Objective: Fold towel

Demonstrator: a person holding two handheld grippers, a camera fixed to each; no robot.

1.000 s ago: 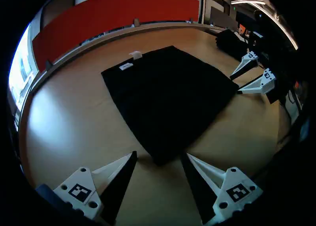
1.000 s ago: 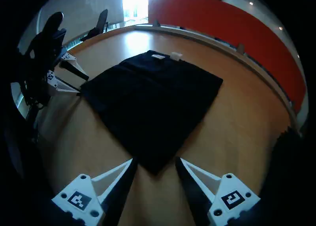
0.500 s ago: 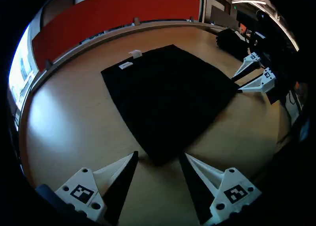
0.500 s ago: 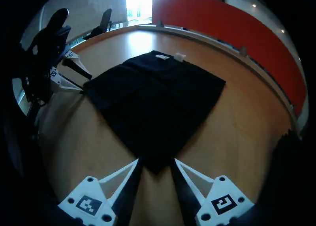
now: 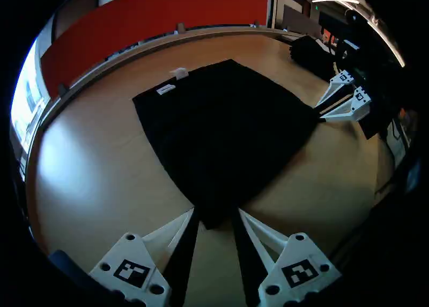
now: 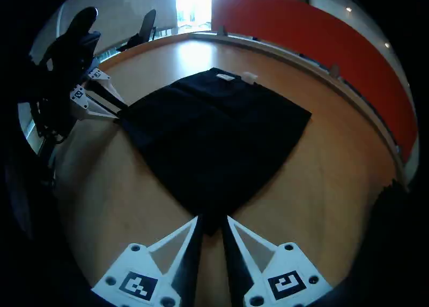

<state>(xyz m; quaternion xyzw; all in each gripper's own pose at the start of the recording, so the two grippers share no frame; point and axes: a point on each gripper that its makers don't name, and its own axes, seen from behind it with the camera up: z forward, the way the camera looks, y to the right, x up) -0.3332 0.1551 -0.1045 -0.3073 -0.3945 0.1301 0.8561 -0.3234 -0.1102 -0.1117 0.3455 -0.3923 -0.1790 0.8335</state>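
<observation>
Towel (image 5: 225, 130), black, lies flat on a wooden table (image 5: 96, 162), seen corner-on like a diamond. Red wall panel (image 5: 155, 17) runs behind the table's far edge.

Left gripper view, left to right: small white tag (image 5: 166, 89) sits on the towel's far-left corner. Left gripper (image 5: 214, 221) is low at the table, with the towel's near corner between its fingers. The fingers are set close with a slim strip of wood showing between them. Black pads merge with black cloth, so whether they pinch it is unclear. Right gripper (image 5: 319, 111) is at the towel's right-hand corner, fingertips at the cloth edge.

Right gripper view, left to right: the left gripper is at the towel's left corner, one finger either side of the edge. The right gripper's own fingers are almost together around the near corner. Contact there is also unclear, dark on dark.
</observation>
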